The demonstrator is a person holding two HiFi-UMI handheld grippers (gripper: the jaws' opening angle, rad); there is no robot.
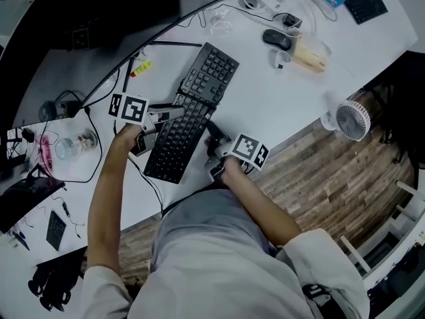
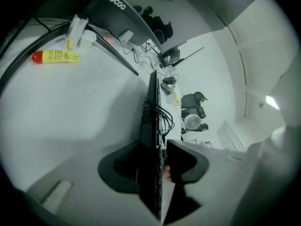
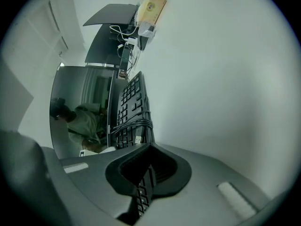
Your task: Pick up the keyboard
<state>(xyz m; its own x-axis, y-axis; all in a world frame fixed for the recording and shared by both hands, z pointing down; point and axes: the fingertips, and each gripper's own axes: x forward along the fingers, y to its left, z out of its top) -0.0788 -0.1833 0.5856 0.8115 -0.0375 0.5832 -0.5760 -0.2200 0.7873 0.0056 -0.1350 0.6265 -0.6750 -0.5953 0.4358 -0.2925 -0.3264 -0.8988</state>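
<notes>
A black keyboard (image 1: 189,111) with its cable wound round its middle lies slantwise over the white desk (image 1: 265,105). My left gripper (image 1: 163,115) is shut on its left long edge, and my right gripper (image 1: 212,138) is shut on the right long edge opposite. The left gripper view has the keyboard (image 2: 153,126) edge-on, pinched between the jaws of the left gripper (image 2: 157,166). In the right gripper view the keys (image 3: 134,102) run away from the right gripper (image 3: 143,182), whose jaws clamp the near edge. Whether the keyboard is off the desk I cannot tell.
A yellow tube with a red cap (image 1: 141,67) lies left of the keyboard's far end. A mouse (image 1: 277,39) and a tan box (image 1: 311,57) sit beyond it to the right. A dark monitor (image 1: 99,18) stands at the back left. A small white fan (image 1: 350,119) stands past the desk's right edge.
</notes>
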